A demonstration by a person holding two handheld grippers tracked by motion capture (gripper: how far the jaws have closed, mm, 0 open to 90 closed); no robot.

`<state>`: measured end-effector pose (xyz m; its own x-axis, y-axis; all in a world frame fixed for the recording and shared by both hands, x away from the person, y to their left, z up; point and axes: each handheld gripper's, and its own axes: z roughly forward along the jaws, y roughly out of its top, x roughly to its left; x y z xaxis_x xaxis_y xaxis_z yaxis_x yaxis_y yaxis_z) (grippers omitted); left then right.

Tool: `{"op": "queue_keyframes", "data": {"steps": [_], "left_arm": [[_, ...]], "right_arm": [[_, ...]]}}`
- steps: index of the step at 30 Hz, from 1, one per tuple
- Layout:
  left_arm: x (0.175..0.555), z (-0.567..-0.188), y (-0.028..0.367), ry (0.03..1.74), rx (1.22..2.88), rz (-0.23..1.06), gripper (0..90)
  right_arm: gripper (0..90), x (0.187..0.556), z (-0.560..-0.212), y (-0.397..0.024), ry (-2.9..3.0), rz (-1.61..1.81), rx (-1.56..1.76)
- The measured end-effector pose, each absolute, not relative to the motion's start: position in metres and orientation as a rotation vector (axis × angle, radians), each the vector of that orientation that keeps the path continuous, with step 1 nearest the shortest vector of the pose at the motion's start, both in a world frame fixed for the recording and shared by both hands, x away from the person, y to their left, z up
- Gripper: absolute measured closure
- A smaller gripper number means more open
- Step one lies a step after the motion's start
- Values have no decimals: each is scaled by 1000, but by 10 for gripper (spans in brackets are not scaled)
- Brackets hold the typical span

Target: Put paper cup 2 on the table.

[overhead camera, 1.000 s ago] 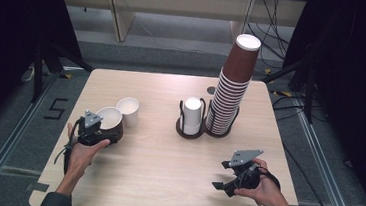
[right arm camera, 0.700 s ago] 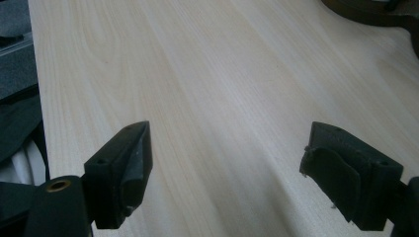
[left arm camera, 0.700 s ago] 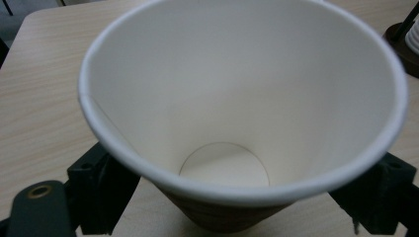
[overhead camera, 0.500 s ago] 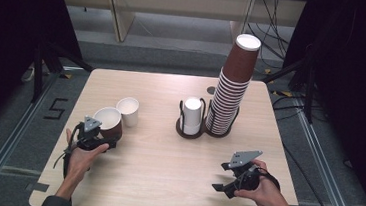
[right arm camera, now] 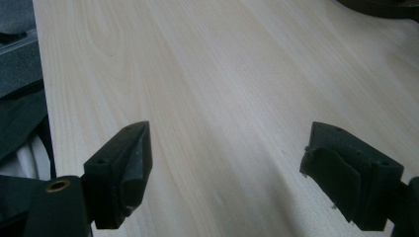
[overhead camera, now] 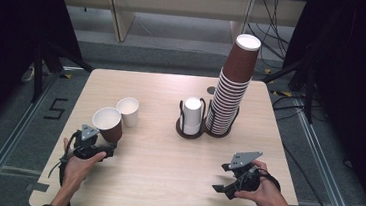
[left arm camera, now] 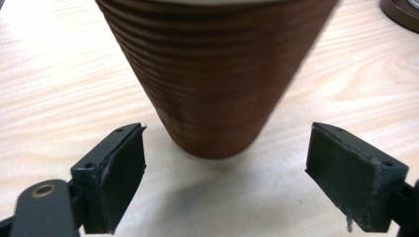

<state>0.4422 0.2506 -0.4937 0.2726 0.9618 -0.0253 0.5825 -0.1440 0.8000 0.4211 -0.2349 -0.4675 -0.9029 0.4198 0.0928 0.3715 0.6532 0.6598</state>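
Pale wood tabletop (overhead camera: 164,181) fills the frame's middle. At lower right, the right gripper (overhead camera: 224,179) rests with fingers spread over bare wood. At lower left, the left gripper (overhead camera: 109,149) has fingers (left arm camera: 116,173) apart, clear of the brown cup (overhead camera: 109,124) standing upright just beyond them. Behind it sits a white cup (overhead camera: 128,111), then the cup holder (overhead camera: 191,116) and tall cup stack (overhead camera: 232,87) right of centre.

Pale wooden table (overhead camera: 164,181) on grey floor (overhead camera: 7,133), dark surroundings, cables behind.
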Motion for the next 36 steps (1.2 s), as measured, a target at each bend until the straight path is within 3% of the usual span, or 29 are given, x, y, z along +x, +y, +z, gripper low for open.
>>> {"op": "queue_keyframes", "data": {"steps": [13, 36], "left_arm": [[400, -484, 217, 1295, 1830, 632, 147], [359, -498, 137, 1007, 1916, 502, 147]], "right_arm": [[182, 418, -468, -237, 2760, 1121, 718], [165, 403, -469, -236, 2698, 1239, 740]]}}
